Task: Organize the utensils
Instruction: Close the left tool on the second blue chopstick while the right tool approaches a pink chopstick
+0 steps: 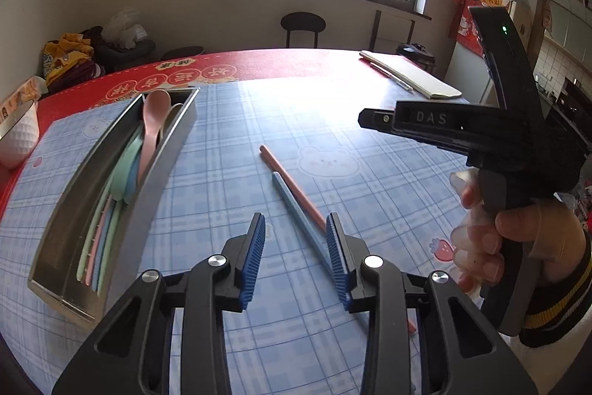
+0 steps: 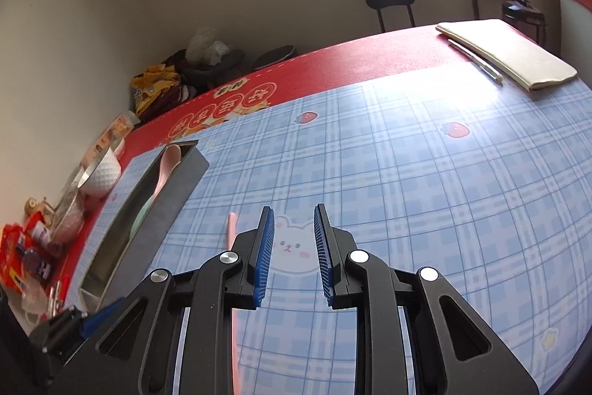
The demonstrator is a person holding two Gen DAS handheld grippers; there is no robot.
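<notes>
The desk (image 1: 229, 121) wears a blue plaid mat over red cloth. On its left lies a long metal tray (image 1: 155, 173) holding pastel spoons (image 1: 155, 121) and other utensils. Two chopsticks — one pink (image 1: 292, 187), one blue (image 1: 296, 206) — lie side by side on the mat, outside the tray. The left hand-held gripper (image 1: 296, 228) hangs over them, fingers spread, empty; the right hand-held gripper (image 2: 294, 228) is likewise parted, holding nothing
</notes>
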